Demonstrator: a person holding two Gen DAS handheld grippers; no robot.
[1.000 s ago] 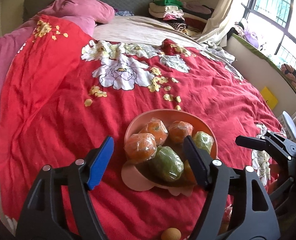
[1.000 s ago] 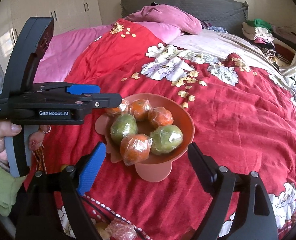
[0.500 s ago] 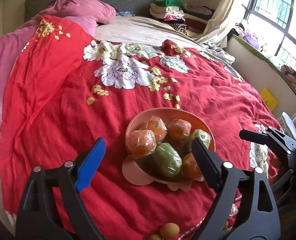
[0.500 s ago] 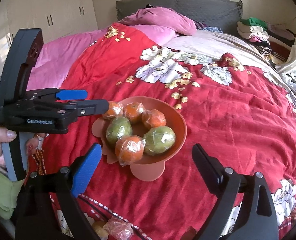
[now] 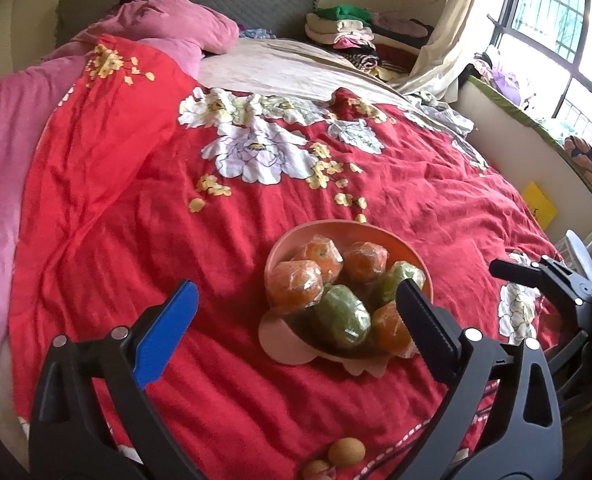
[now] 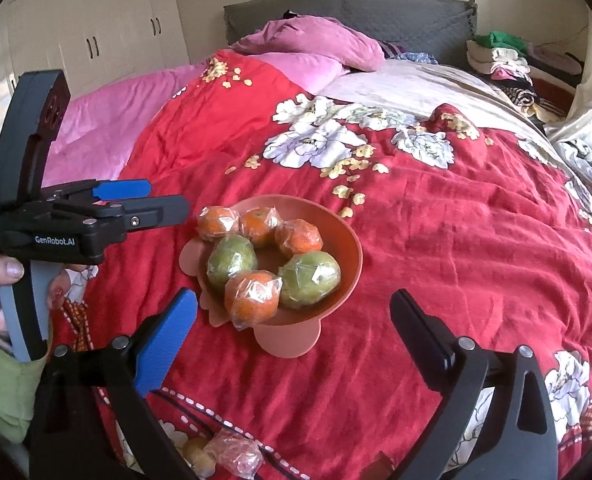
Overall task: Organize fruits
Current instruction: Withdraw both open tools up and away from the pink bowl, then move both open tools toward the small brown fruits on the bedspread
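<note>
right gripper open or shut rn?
Open. The right gripper has just been opening; its fingers stand wide apart, nothing between them.

"GenRobot.AI" is being shown in white letters on the black body of the left gripper [image 6: 164, 204]; smaller white lettering at its edge is being cut off, unreadable.

One pink bowl [image 6: 347, 248] stands on the bed. It holds six wrapped fruits: four orange ones [image 6: 252, 295] and two green ones [image 6: 309, 280]. At the near edge of the bed, outside the bowl, lie two small tan round fruits [image 5: 345, 451] and one crumpled plastic wrapper [image 6: 236, 451]. Two hand-held tools are in view.
</note>
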